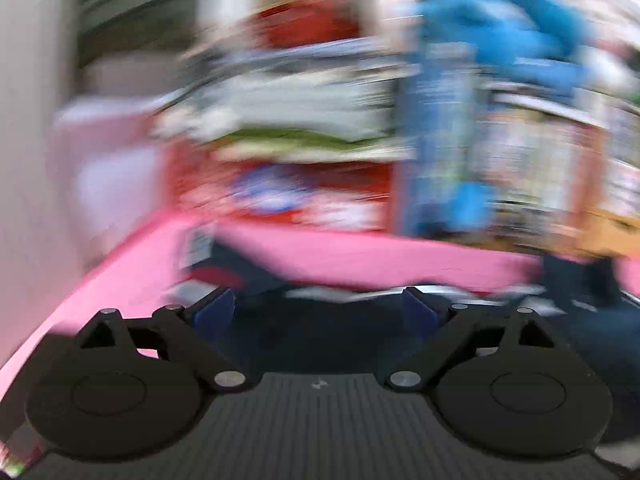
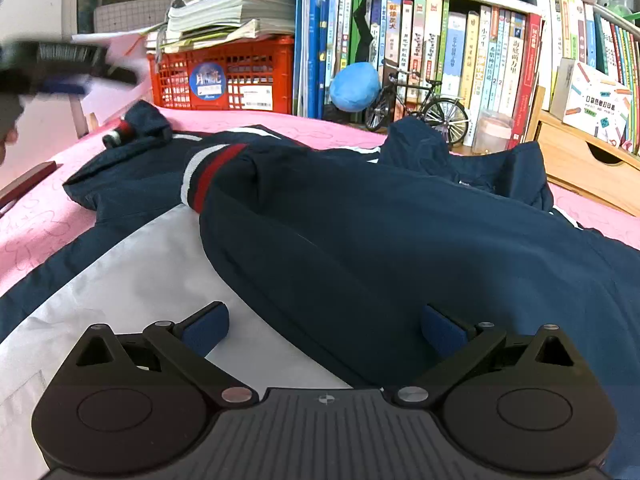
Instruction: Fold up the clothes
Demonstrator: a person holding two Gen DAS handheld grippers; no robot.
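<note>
Your navy jacket [image 2: 360, 232] lies spread over most of the pink-covered bed [image 2: 36, 216], its white lining [image 2: 132, 280] turned up on the near left side. One sleeve is folded across the body, so its cuff [image 2: 208, 178], striped white, navy and red, rests near the middle of the garment. A second striped cuff [image 2: 120, 132] lies toward the far left edge of the bed, and the collar end is bunched up toward the far right, near the wooden drawer unit [image 2: 588, 160].

Your right gripper [image 2: 324, 330] sits low over the near part of the jacket with its blue pads wide apart. The left pad [image 2: 206, 330] is over the white lining, the right one over the navy cloth, and neither grips anything.

Your left gripper [image 1: 318, 308] is also spread wide, with nothing between its pads. Its own view is heavily blurred, showing only dark jacket cloth under the fingertips and pink bedding beyond. From the right wrist it shows as a dark smear at the far left, above the bed's left edge and clear of the jacket.

Along the far edge of the bed stand a red plastic crate [image 2: 224, 76] topped with stacked papers [image 2: 236, 12], a row of books [image 2: 460, 52], a small model bicycle [image 2: 420, 104] and a blue ball [image 2: 354, 86].
</note>
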